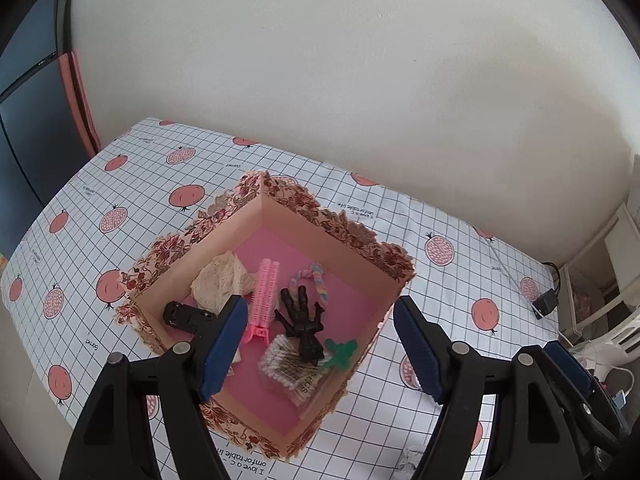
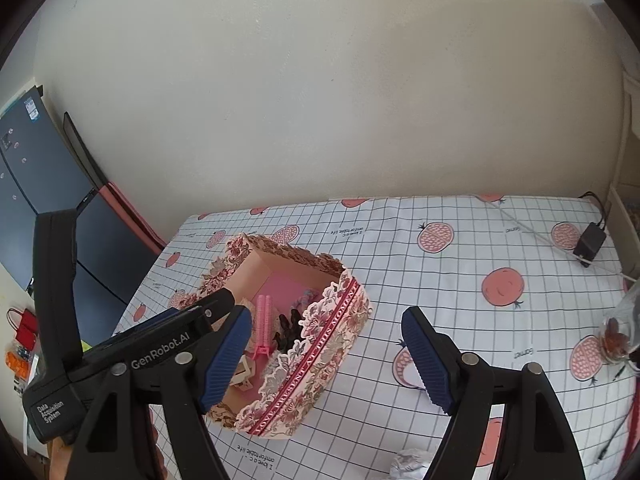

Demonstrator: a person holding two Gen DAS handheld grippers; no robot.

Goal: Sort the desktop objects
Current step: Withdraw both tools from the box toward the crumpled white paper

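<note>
A: Nearest, why do the left gripper (image 1: 316, 348) and right gripper (image 2: 326, 356) stand wide apart, holding nothing?

B: Probably a release; both hang above the floral box (image 1: 352, 236).

A: And the sorted items?

B: Inside it: cotton swabs (image 1: 286, 370), black figurine (image 1: 302, 320), pink hair roller (image 1: 264, 296). Beyond, a black adapter (image 2: 588, 242) lies on the tablecloth (image 2: 440, 272).
</note>
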